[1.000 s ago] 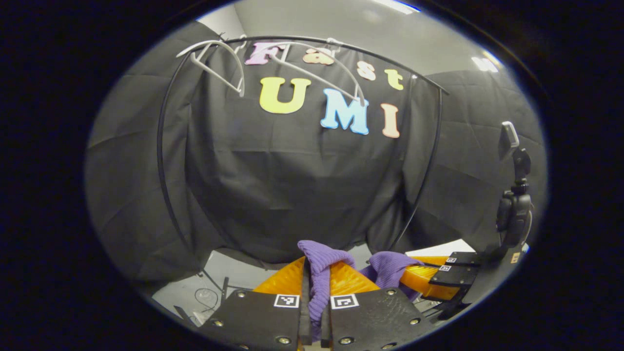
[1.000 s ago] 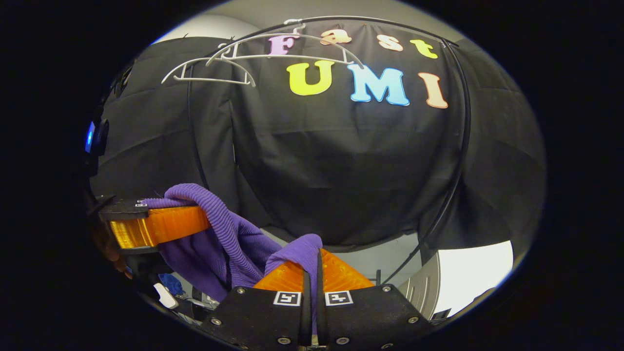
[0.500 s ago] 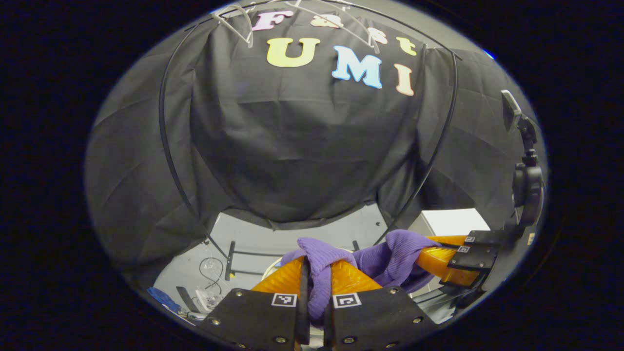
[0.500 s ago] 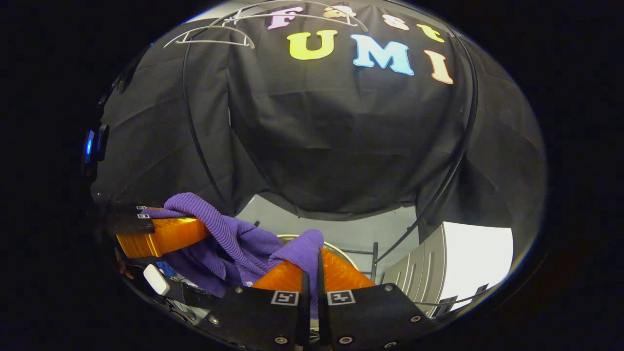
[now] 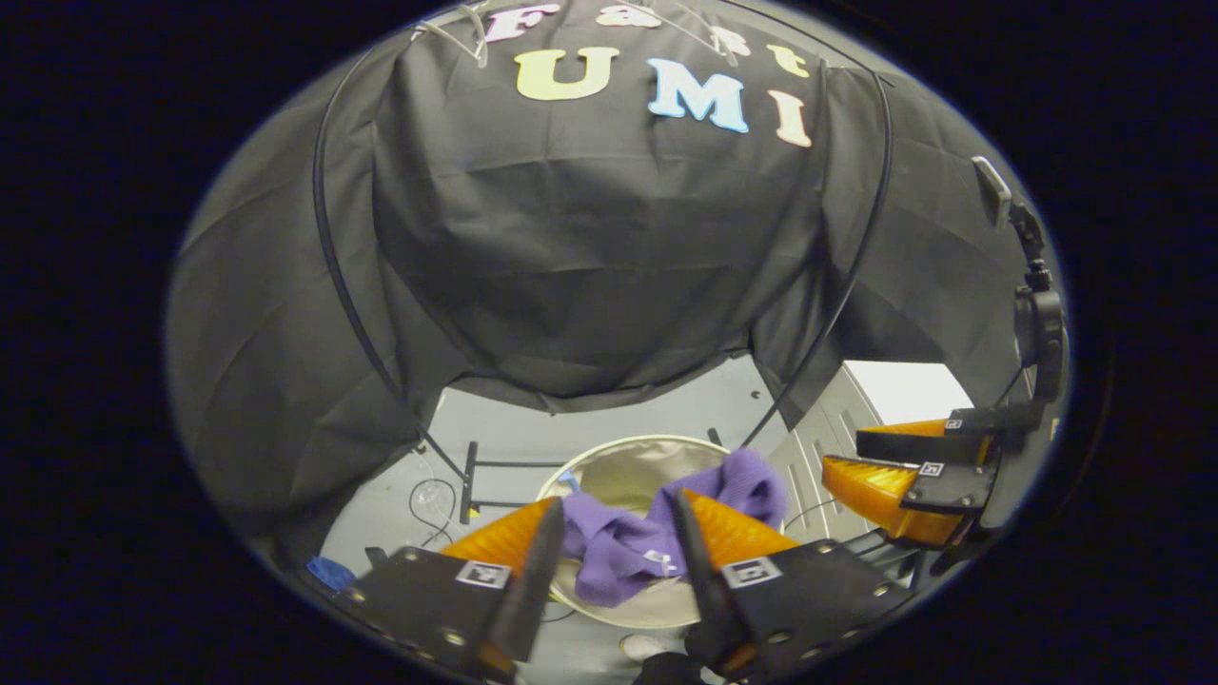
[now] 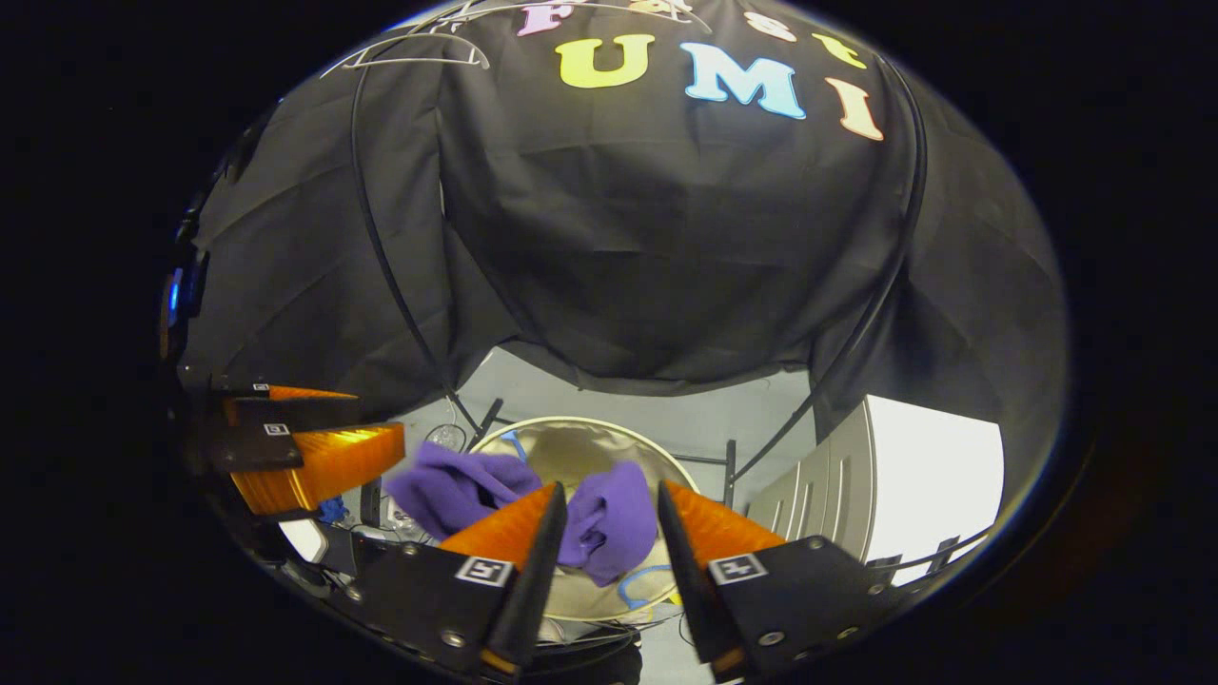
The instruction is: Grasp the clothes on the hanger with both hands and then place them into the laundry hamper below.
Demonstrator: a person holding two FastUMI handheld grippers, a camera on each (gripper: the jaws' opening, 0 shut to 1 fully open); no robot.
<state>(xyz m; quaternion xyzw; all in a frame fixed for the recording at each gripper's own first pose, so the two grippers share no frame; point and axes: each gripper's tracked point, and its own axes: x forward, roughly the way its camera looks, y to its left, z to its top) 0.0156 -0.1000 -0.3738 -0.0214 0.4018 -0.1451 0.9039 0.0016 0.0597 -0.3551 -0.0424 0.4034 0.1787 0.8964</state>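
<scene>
Both tools are spread wide and gripping nothing. The left tool (image 5: pixel 609 533) hangs right above the hamper (image 5: pixel 609 457), and the purple sweater (image 5: pixel 618 547) sits bunched up inside it, just past the fingertips. Same from the right tool (image 6: pixel 609 518): fingers apart, sweater (image 6: pixel 609 528) lumped in the round hamper (image 6: pixel 571 442) on the floor. Up top, bare white hangers (image 6: pixel 409 57) dangle off the black rail (image 6: pixel 381 247) of the clothes rack.
</scene>
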